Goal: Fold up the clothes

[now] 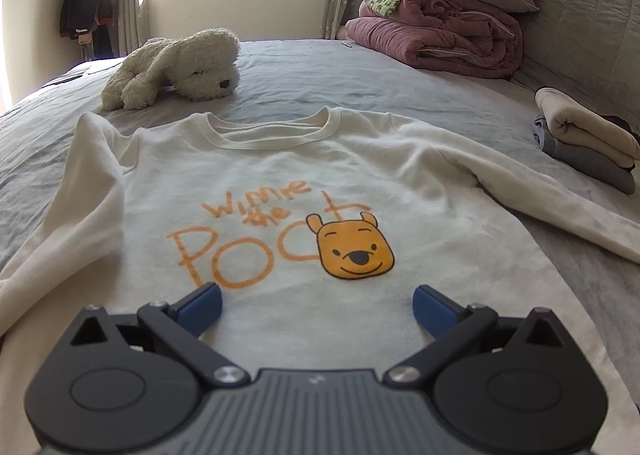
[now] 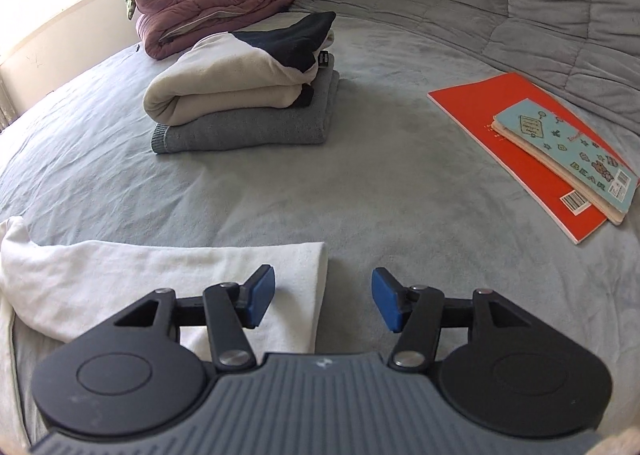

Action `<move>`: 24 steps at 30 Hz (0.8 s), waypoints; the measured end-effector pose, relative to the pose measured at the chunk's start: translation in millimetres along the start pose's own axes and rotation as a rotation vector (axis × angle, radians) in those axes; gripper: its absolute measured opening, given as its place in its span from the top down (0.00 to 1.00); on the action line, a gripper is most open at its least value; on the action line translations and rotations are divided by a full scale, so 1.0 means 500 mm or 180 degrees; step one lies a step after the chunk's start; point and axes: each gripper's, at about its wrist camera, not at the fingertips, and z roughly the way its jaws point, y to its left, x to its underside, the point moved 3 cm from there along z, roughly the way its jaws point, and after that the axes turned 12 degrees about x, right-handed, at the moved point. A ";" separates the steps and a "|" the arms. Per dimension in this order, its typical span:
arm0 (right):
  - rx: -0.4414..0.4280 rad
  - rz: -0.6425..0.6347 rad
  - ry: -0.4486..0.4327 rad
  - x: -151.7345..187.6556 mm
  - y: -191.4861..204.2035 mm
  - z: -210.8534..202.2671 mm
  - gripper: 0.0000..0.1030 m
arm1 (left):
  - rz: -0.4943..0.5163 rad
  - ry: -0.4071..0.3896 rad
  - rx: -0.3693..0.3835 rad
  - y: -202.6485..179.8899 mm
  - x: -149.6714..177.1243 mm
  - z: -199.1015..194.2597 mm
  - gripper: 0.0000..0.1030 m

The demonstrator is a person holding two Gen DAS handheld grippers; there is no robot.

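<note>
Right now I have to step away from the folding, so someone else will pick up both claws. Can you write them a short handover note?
Left claw: open, empty, hovering over the lower front of the white sweatshirt.
Right claw: open, nothing gripped, above the end of the sweatshirt's sleeve.
Sweatshirt lies face up and spread on the grey bed, both sleeves out.
Done: a stack of folded clothes sits further up the bed.
Left: fold the sweatshirt, likely sleeves in first, then add it to the stack.
</note>
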 end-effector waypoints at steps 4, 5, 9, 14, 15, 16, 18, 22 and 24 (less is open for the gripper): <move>0.0152 -0.0130 -0.0121 -0.001 0.027 0.024 0.57 | -0.0001 0.0007 -0.0005 -0.001 0.000 0.002 0.01; 0.0155 -0.0184 -0.0159 -0.002 0.034 0.026 0.66 | -0.0003 0.0008 -0.0002 0.000 0.000 0.002 0.01; 0.0239 -0.0460 -0.0302 -0.022 0.063 0.020 0.85 | 0.0032 0.0035 0.0182 0.002 -0.009 -0.001 0.01; 0.0347 -0.0464 -0.0782 -0.065 0.072 0.003 0.86 | 0.0250 0.0110 0.0522 0.026 -0.057 0.007 0.01; 0.0366 -0.0433 -0.0838 -0.070 0.071 0.001 0.86 | 0.0320 0.0117 0.0485 0.030 -0.078 0.019 0.01; 0.0380 -0.0398 -0.0892 -0.073 0.069 -0.001 0.86 | 0.0419 0.0123 0.0445 0.031 -0.104 0.036 0.01; 0.0331 -0.0288 -0.0967 -0.072 0.061 -0.004 0.86 | 0.0580 0.0111 0.0388 0.033 -0.150 0.066 0.01; 0.0205 -0.0062 -0.0746 -0.086 0.053 0.015 0.86 | 0.0855 0.0046 0.0316 0.040 -0.246 0.152 0.01; 0.0109 0.0075 -0.0633 -0.089 0.040 0.023 0.86 | 0.0904 0.0055 0.0311 0.047 -0.281 0.192 0.01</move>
